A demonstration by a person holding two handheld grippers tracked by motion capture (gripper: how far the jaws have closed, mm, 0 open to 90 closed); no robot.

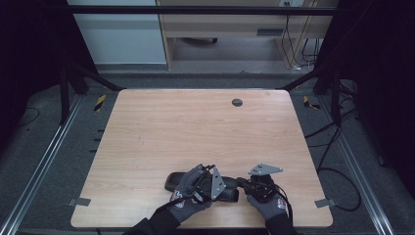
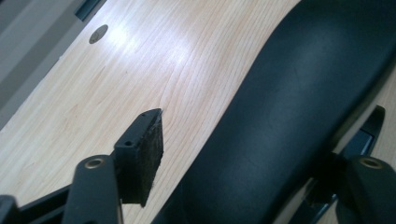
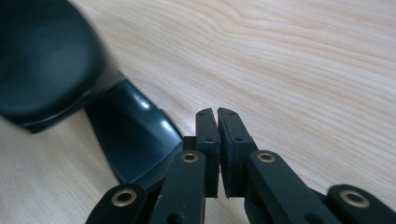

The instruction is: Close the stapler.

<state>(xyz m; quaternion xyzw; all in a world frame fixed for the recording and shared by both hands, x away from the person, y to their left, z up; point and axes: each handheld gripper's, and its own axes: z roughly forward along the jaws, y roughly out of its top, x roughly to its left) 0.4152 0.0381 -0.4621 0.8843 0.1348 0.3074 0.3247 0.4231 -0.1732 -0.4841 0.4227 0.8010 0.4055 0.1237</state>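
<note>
**A:** High view first: where's the case?

**B:** The black case (image 1: 195, 188) lies flat near my edge of the table (image 1: 195, 127), lengthwise across it, with both my hands on it. My left hand (image 1: 188, 196) covers its middle; my right hand (image 1: 266, 200) is at its right end.

**A:** And your left gripper (image 1: 208, 183)?

**B:** Jaws spread wide, one on each side of the case. In the left gripper view the case (image 2: 289, 116) runs between them, and the near pad (image 2: 152, 154) stands clear of it with bare wood showing between. The far jaw is low at the right, close to the case; I can't tell whether it touches.

**A:** The right gripper (image 1: 244, 183)?

**B:** Nearly closed, a thin slit between the pads, nothing in it. In the right gripper view its tips (image 3: 217, 114) hover over wood, just beside a glossy black flap (image 3: 135, 140) under the case's end (image 3: 44, 60).
</note>
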